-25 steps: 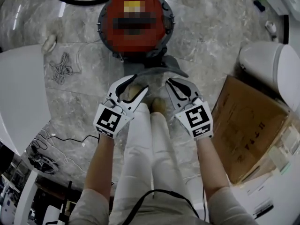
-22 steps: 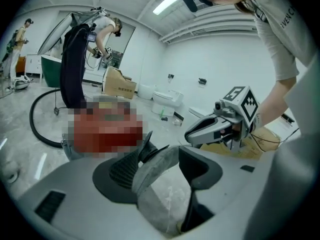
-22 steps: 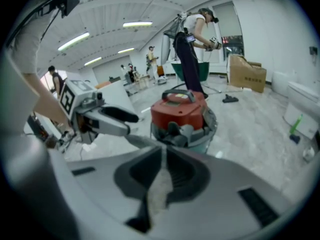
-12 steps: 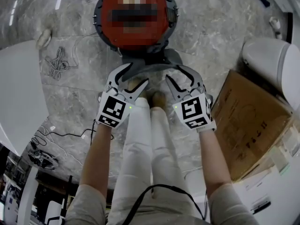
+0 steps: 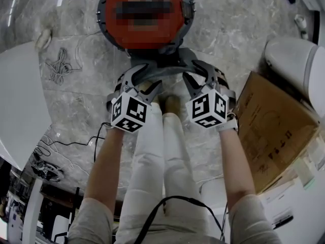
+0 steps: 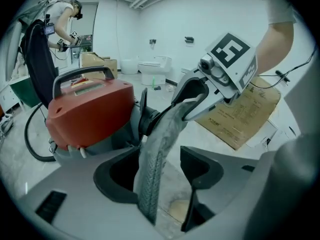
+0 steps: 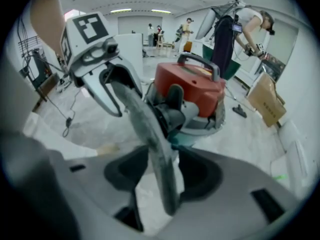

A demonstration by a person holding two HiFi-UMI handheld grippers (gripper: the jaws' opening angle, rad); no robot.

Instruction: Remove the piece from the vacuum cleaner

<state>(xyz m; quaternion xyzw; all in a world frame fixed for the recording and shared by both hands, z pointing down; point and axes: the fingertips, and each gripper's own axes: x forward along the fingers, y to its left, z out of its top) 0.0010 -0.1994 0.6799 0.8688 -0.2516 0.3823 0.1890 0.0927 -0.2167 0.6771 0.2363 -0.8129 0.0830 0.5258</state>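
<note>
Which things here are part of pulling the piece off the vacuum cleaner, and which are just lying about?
Job:
- vacuum cleaner
- grey piece at its front

Lying about:
- cardboard box
- tangled cord

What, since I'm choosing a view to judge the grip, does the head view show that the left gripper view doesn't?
Head view only: the person's legs, a floor cable. Left gripper view only: the vacuum's carry handle, a distant person. Both: red vacuum cleaner, cardboard box, left gripper and right gripper, whose jaws have just been opening around the grey piece.
</note>
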